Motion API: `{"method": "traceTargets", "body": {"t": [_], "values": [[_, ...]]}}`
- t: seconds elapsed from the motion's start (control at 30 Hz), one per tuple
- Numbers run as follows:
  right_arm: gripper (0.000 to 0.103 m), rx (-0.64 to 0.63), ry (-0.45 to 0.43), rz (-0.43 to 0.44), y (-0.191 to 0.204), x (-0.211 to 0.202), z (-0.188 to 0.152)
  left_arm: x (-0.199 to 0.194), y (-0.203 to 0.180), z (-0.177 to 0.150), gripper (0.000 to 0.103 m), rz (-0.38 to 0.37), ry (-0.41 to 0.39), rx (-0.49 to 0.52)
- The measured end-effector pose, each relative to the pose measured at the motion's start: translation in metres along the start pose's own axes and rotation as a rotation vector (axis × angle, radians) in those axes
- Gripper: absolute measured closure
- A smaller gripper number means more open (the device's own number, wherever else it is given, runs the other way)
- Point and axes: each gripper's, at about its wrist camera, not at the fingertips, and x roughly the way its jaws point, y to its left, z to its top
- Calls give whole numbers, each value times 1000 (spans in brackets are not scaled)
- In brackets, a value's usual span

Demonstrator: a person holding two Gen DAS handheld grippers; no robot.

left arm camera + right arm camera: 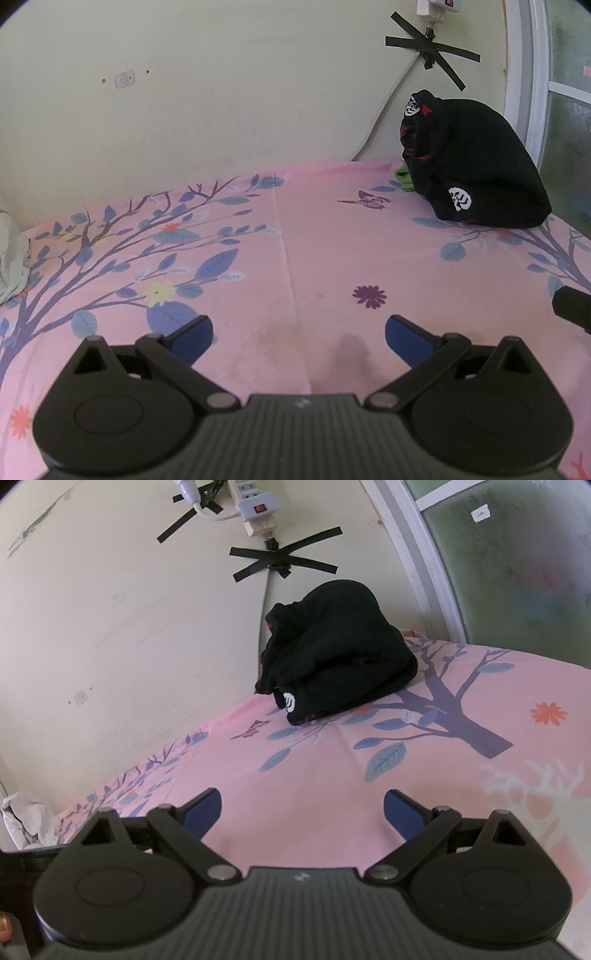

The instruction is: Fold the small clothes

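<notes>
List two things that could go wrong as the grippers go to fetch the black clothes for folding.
1. The black pile is bunched in the corner against the wall, so open fingers may grab several layers at once.
2. A white cable hangs down the wall just behind the pile and could be snagged.

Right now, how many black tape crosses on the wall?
2. One tape cross sits directly above the black clothes pile, below the power strip. A second cross is up and to the left, partly cut off by the frame edge; more may be out of view.
</notes>
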Motion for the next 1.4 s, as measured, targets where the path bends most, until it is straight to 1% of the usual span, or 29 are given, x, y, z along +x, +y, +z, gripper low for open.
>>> {"method": "traceTargets", "body": {"t": [0.23, 0.47, 0.77, 1.1, 1.17, 1.4], "values": [[13, 8, 9, -7, -1, 2, 0, -3, -5, -1, 0, -8, -4, 32], [13, 12, 9, -8, -2, 2, 1, -5, -3, 0, 0, -5, -5, 23], [13, 33, 21, -6, -4, 4, 1, -6, -5, -1, 0, -3, -7, 42], [10, 42, 6, 5, -5, 2, 1, -3, -3, -2, 0, 10, 9, 42], [6, 42, 5, 10, -6, 2, 1, -2, -2, -2, 0, 12, 11, 42], [6, 33, 2, 15, -4, 1, 0, -1, -2, -2, 0, 17, 13, 46]]}}
